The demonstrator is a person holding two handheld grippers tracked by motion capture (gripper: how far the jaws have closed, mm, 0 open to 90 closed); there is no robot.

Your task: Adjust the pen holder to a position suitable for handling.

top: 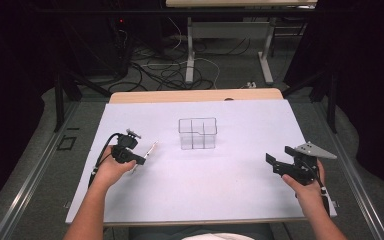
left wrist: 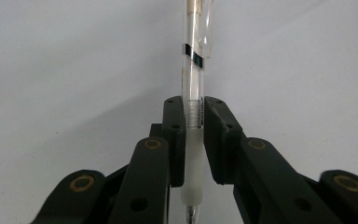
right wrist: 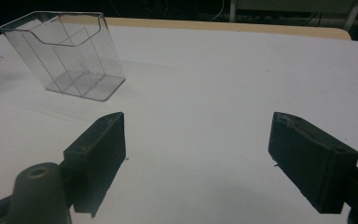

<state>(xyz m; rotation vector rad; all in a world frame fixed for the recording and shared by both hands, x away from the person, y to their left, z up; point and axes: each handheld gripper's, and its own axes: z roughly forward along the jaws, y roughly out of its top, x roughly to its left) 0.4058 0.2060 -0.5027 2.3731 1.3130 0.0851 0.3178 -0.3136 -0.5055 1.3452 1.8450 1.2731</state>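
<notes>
A clear plastic pen (left wrist: 193, 84) with a frosted grip and a dark band is clamped between the black jaws of my left gripper (left wrist: 195, 116). In the high view that pen (top: 151, 148) sticks out past the left gripper (top: 141, 159) toward the middle of the white table. A clear box with inner dividers (top: 197, 133) stands upright near the table's centre; it sits at the upper left in the right gripper view (right wrist: 67, 56). My right gripper (top: 275, 162) rests at the right side, its jaws (right wrist: 198, 161) wide apart with bare table between them.
The white table sheet (top: 220, 185) has a wooden strip along its far edge (top: 195, 95). Beyond it lie floor cables and a desk's legs (top: 190, 55). Metal rails run along both sides of the table.
</notes>
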